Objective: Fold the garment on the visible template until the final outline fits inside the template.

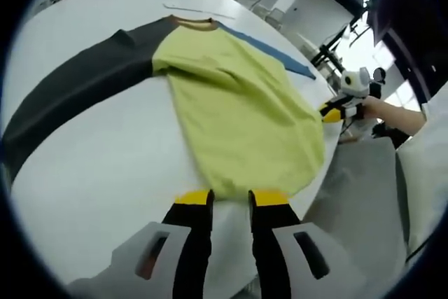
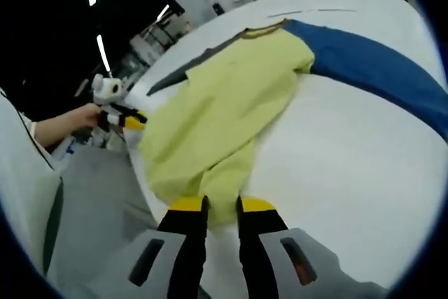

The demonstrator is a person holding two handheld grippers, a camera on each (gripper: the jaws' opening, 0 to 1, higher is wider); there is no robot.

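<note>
Yellow-green shirt [image 1: 241, 113], one grey sleeve, one blue, hem rumpled

My left gripper view sits low behind its own tongs [image 1: 230, 199], close to the table [image 1: 105, 173] edge, looking along the garment [image 1: 238, 110] toward its collar. My right gripper view rides behind its tongs [image 2: 221, 205] at the same hem, facing the same way. Both share the garment and table, and each catches the other gripper off to its side.
</note>
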